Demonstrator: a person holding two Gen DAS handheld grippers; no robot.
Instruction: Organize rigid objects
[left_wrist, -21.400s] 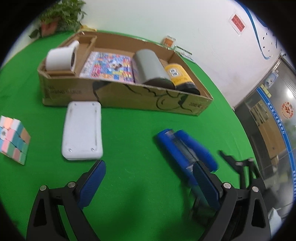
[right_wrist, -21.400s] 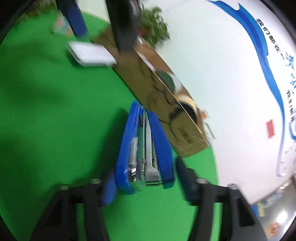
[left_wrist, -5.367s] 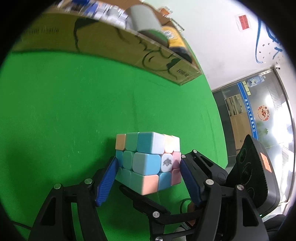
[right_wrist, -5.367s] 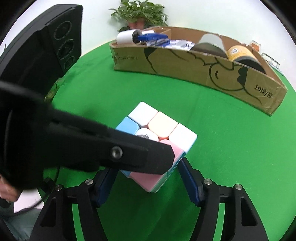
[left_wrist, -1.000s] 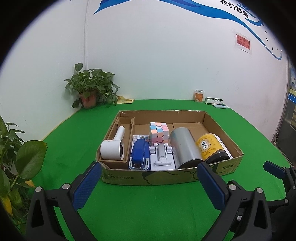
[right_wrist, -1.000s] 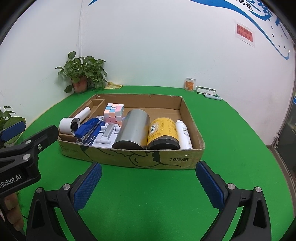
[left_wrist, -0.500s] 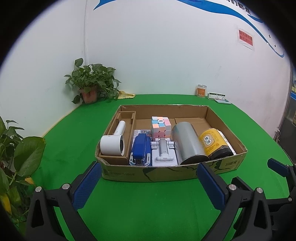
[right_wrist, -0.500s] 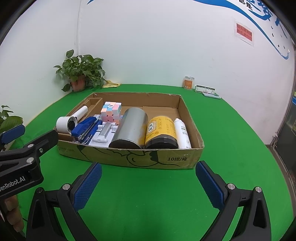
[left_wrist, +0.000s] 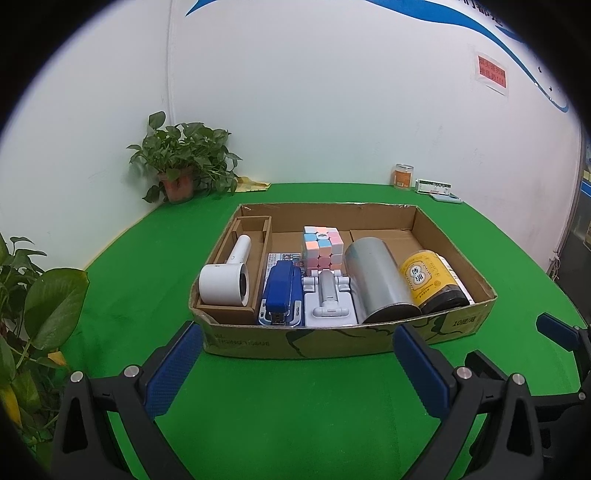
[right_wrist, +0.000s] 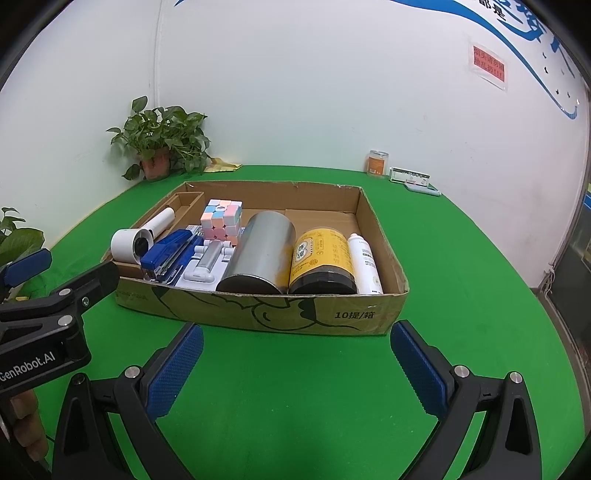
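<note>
Two tools, left tool (left_wrist: 297, 360) and right tool (right_wrist: 295, 356), both spread wide, empty, above the bench (right_wrist: 295, 387). Box (right_wrist: 258, 314) beyond holds cube (right_wrist: 221, 218), stapler (left_wrist: 282, 286), cans. White bottle (right_wrist: 364, 264) shows only in right view; left view hides it behind the yellow can (left_wrist: 428, 278).

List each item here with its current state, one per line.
Cardboard box: open-topped, on the green table.
Puzzle cube: in box, upright.
Blue stapler: in box, closed.
Silver can: lying on its side.
Yellow jar: lying on its side.
Left gripper: open, empty.
Right gripper: open, empty.
</note>
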